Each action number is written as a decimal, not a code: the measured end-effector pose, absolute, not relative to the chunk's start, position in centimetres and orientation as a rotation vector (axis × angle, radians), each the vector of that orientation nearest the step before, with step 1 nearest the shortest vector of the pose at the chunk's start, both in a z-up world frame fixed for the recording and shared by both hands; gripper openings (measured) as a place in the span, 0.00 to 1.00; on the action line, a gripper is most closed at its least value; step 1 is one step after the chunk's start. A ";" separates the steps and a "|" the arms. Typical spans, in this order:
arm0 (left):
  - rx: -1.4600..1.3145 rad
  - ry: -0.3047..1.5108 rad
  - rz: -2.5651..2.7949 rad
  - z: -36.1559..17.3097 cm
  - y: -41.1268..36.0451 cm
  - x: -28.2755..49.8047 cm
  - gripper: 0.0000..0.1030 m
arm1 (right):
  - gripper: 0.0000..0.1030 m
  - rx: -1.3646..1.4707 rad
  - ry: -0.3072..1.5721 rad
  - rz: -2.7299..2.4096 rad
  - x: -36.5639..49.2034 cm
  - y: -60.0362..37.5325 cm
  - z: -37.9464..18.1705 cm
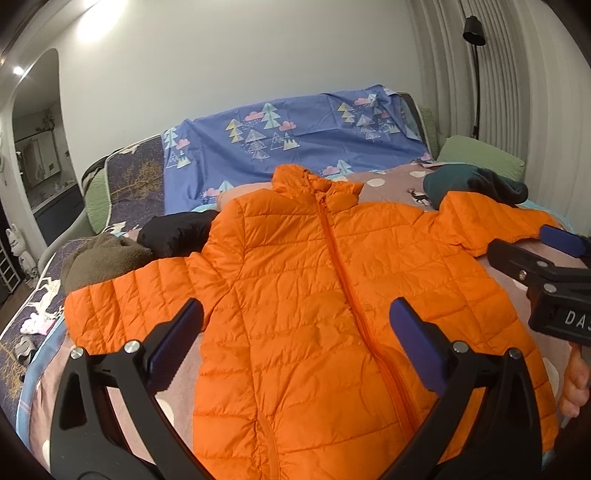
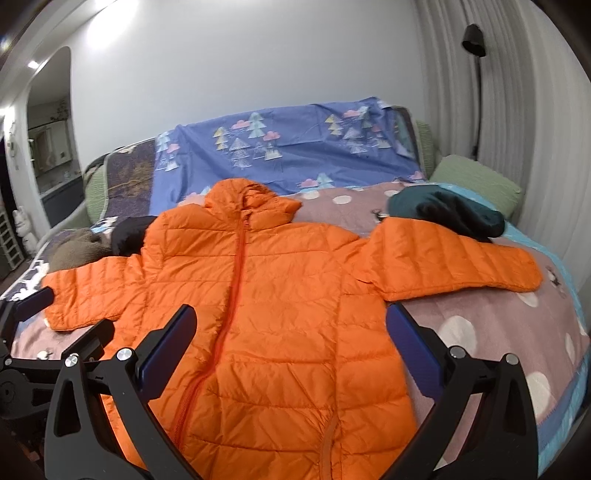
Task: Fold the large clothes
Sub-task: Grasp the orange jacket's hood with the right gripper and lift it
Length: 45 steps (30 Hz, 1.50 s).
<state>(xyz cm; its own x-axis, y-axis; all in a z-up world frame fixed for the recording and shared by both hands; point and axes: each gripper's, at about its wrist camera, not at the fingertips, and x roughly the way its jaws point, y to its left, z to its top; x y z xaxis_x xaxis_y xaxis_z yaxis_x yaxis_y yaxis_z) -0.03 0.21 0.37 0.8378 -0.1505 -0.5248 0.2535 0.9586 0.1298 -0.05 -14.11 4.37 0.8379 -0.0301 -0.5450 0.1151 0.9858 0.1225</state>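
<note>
An orange quilted puffer jacket [image 1: 295,280] lies flat on the bed, zipped, front up, hood at the far end and both sleeves spread out. My left gripper [image 1: 295,317] hovers open over the jacket's lower front, with nothing between its fingers. In the right wrist view the same jacket [image 2: 280,295] fills the middle, and my right gripper [image 2: 291,317] stands open above its right half. The right gripper [image 1: 517,238] also shows at the right edge of the left wrist view, near the right sleeve's cuff. The left gripper [image 2: 70,314] shows by the left sleeve's cuff.
The bed has a mauve cover with white dots [image 2: 480,321]. An olive fleece garment [image 1: 103,262] and a black garment [image 1: 177,232] lie by the left sleeve. A teal and dark garment [image 1: 469,188] lies by the right sleeve. A blue tree-print sheet [image 1: 295,140], a green pillow [image 1: 480,155] and a floor lamp [image 1: 474,33] stand behind.
</note>
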 end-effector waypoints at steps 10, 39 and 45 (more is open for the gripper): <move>0.135 0.731 -0.299 1.7 0.7 14.2 0.57 | 0.88 0.344 0.695 0.085 14.4 -20.1 4.4; -0.133 0.679 -0.556 0.2 -3.1 43.8 0.06 | 0.14 0.733 0.570 0.501 40.9 -24.3 1.3; -0.028 0.410 -0.653 4.7 1.3 29.9 0.44 | 0.19 0.275 0.422 0.593 26.9 -22.7 7.5</move>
